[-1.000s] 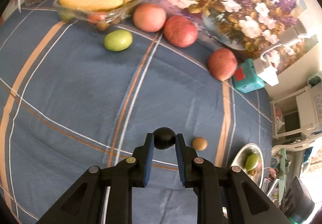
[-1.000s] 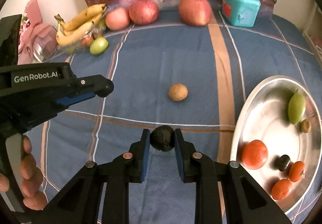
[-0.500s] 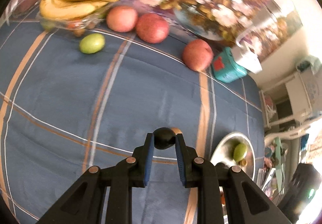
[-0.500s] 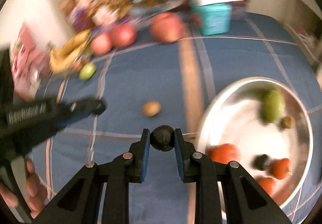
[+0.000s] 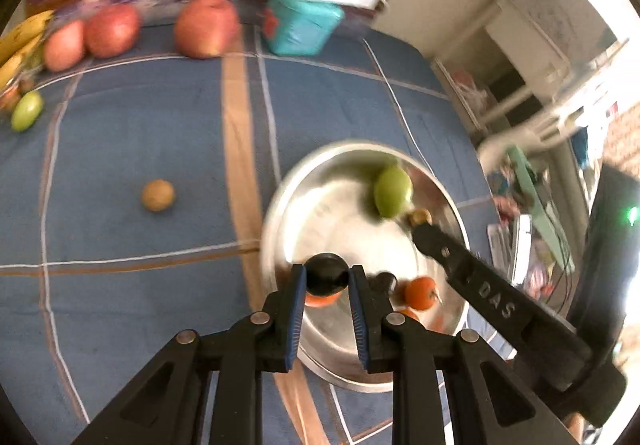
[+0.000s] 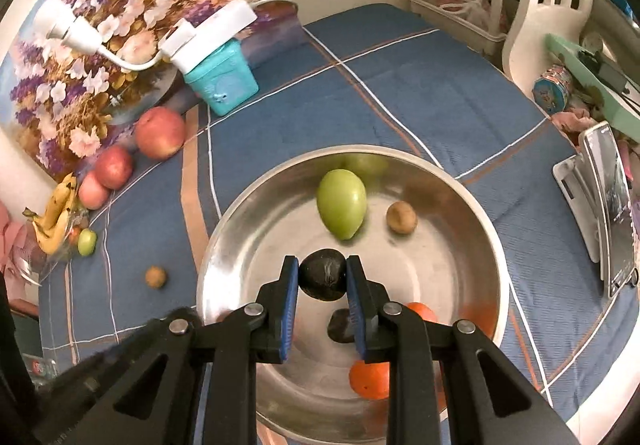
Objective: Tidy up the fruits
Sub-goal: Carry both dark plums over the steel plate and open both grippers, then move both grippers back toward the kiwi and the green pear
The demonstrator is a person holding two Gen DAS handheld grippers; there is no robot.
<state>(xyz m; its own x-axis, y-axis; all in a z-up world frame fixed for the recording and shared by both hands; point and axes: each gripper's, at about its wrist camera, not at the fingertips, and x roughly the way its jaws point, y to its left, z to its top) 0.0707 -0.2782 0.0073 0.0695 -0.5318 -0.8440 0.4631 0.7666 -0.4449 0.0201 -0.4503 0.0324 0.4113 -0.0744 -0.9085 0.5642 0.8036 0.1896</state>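
Note:
My left gripper (image 5: 326,279) is shut on a small black fruit (image 5: 326,274) above the near rim of the steel bowl (image 5: 280,205). My right gripper (image 6: 322,279) is shut on another dark fruit (image 6: 323,279) over the middle of the same bowl (image 6: 224,213). The bowl holds a green fruit (image 6: 342,203), a small brown fruit (image 6: 401,218), orange tomatoes (image 6: 370,379) and a dark fruit (image 6: 340,327). A brown fruit (image 5: 158,195) lies loose on the blue cloth, left of the bowl.
Three red apples (image 5: 206,27) stand along the back by the floral picture. Bananas (image 6: 56,215) and a green fruit (image 6: 87,242) lie at the far left. A teal box (image 6: 222,79) with a white power strip stands behind. A phone on a stand (image 6: 610,213) stands at right.
Both grippers have swung right with their dark fruits, from above the blue cloth to above the steel bowl. Both stay shut.

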